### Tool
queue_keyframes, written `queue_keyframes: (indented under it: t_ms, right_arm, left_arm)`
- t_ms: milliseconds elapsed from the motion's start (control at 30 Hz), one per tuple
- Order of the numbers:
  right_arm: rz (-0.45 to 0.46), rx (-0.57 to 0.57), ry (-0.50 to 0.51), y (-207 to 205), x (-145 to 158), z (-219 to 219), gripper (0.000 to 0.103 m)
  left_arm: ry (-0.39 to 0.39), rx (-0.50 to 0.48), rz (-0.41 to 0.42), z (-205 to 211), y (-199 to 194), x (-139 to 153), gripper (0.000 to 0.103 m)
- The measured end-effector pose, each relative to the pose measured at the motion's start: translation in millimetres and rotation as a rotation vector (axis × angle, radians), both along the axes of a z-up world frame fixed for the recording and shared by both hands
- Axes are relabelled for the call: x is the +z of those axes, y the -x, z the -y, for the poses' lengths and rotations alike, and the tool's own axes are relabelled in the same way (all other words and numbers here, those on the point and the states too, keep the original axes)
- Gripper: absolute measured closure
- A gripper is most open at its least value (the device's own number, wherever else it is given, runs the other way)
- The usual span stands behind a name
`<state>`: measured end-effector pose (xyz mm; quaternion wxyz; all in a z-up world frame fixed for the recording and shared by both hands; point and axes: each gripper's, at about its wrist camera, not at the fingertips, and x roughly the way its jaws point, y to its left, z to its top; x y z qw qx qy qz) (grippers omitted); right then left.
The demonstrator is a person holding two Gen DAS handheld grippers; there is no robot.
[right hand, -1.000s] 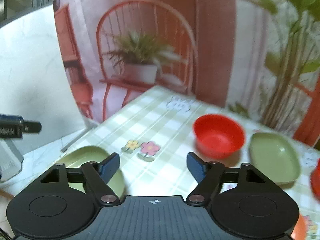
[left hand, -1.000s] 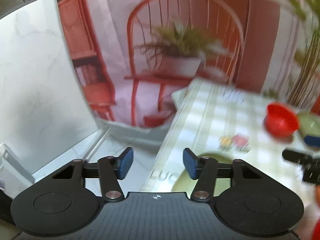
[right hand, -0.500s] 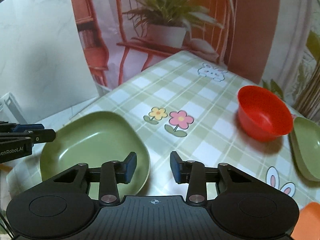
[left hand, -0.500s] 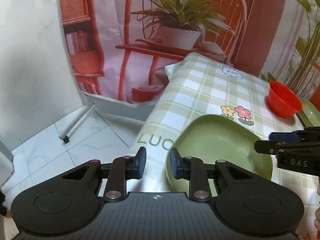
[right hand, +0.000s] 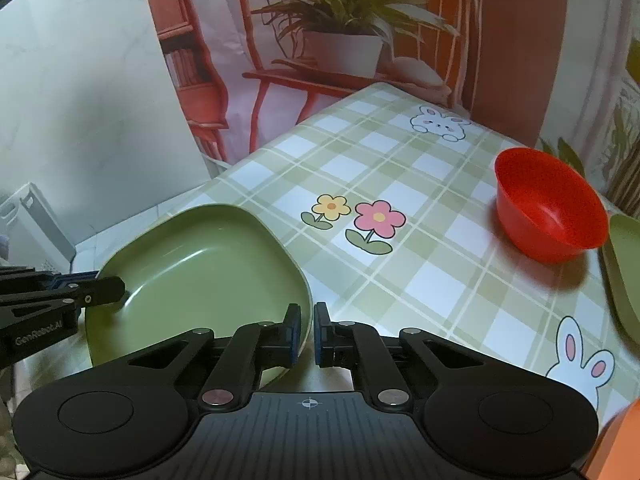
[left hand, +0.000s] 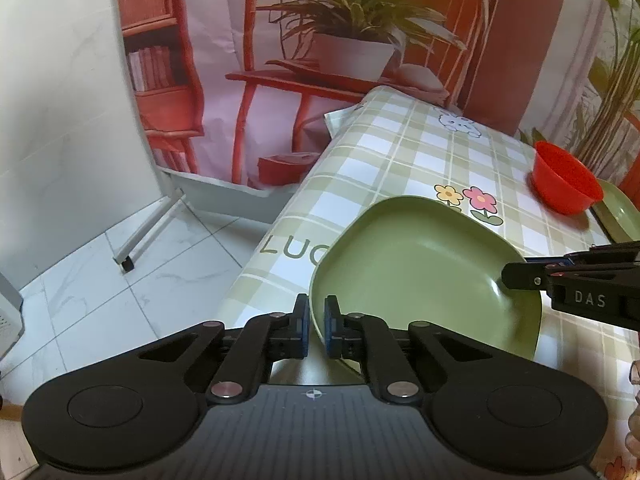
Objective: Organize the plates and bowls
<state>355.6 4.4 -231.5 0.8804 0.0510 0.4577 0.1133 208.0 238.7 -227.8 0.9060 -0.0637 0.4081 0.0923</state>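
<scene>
The right gripper (right hand: 307,334) is pinching the green plate's (right hand: 200,264) right rim, the left gripper (right hand: 100,290) is clamping its left rim, and the red bowl (right hand: 550,216) is sitting well right of the plate.

Checked table (right hand: 400,280) bears red bowl (right hand: 550,216), perhaps two green plates (right hand: 200,264)

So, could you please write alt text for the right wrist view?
The right gripper pinches the near rim of a green plate on a checked tablecloth; the left gripper grips its opposite edge. A red bowl sits beyond.
</scene>
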Motion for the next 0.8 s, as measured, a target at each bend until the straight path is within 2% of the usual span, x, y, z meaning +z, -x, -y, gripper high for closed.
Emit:
queue_keyframes:
  t_ms: [200, 400, 800]
  right_arm:
    - [-0.010, -0.036, -0.045, 8, 9, 6, 0.097]
    - [0.015, -0.083, -0.096, 21, 29, 23, 0.097]
    - [0.070, -0.218, -0.166, 66, 57, 86, 0.096]
  left_arm:
    - [-0.005, 0.013, -0.017, 2, 1, 6, 0.096]
    - [-0.027, -0.007, -0.002, 14, 4, 26, 0.096]
    - [-0.065, -0.091, 0.038, 71, 11, 58, 0.095]
